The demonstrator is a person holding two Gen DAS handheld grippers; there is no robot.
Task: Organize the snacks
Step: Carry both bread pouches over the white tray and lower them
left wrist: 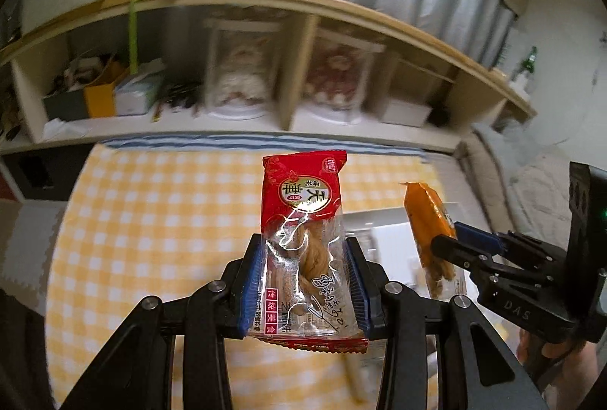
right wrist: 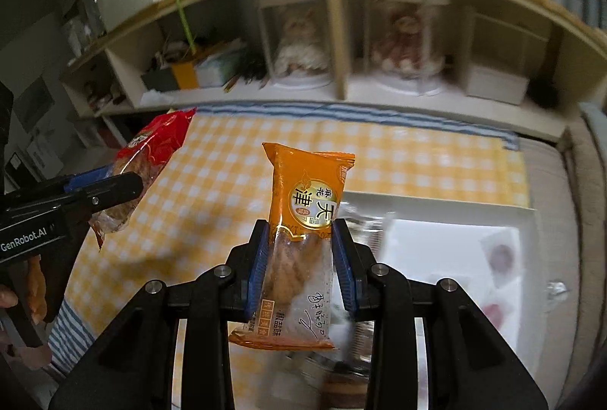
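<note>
While both are up above the checked cloth (left wrist: pixel 151 190), left tongs (left wrist: pixel 305 281) clamped on the red snack pack (left wrist: pixel 303 205), right tongs (right wrist: pixel 301 269) clamped on the orange snack pack (right wrist: pixel 307 197), white tray (right wrist: pixel 455 220) below right tongs.

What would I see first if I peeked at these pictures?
Two snack packs held up in the air over the yellow checked cloth. The left gripper pinches a red snack pack with a twisted dough stick inside, and the right gripper pinches an orange snack pack of the same kind. Behind them, a shelf holds two dolls in clear cases.
</note>
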